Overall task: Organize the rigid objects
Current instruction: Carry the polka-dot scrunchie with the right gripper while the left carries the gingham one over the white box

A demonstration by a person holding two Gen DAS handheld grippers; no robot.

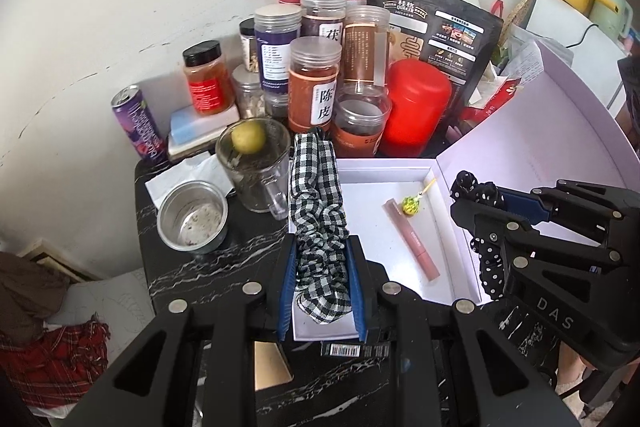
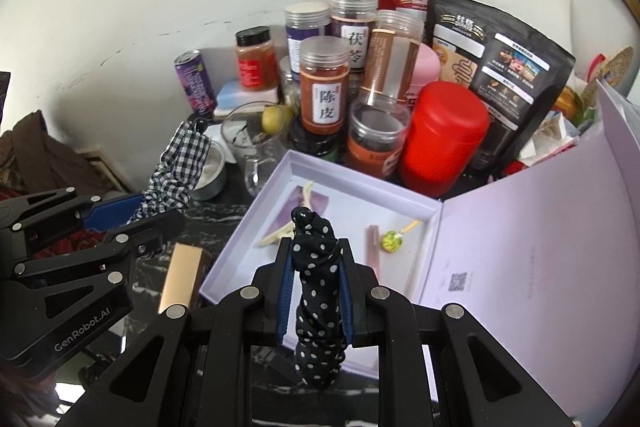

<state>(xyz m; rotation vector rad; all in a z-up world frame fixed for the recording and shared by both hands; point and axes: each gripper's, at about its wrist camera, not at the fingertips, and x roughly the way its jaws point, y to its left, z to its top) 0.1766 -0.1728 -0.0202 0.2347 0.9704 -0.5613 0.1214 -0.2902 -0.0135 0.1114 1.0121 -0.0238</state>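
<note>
My left gripper (image 1: 322,247) is shut on a black-and-white checked scrunchie (image 1: 318,211), held above the left edge of an open lilac box (image 1: 360,173). It also shows in the right wrist view (image 2: 176,163). My right gripper (image 2: 316,247) is shut on a black polka-dot scrunchie (image 2: 318,303) above the box's near part (image 2: 240,263). The polka-dot scrunchie also shows in the left wrist view (image 1: 486,239). Inside the box lie a pink lip-gloss tube (image 1: 412,241), a green charm (image 1: 411,206) and a pale hair clip (image 2: 280,233).
Several spice jars (image 1: 314,87), a red canister (image 1: 416,107), a black pouch (image 1: 444,31) and a purple can (image 1: 140,125) crowd the back. A glass mug with a lime (image 1: 252,163) and a steel cup (image 1: 192,215) stand left. A gold box (image 2: 182,277) lies near the front.
</note>
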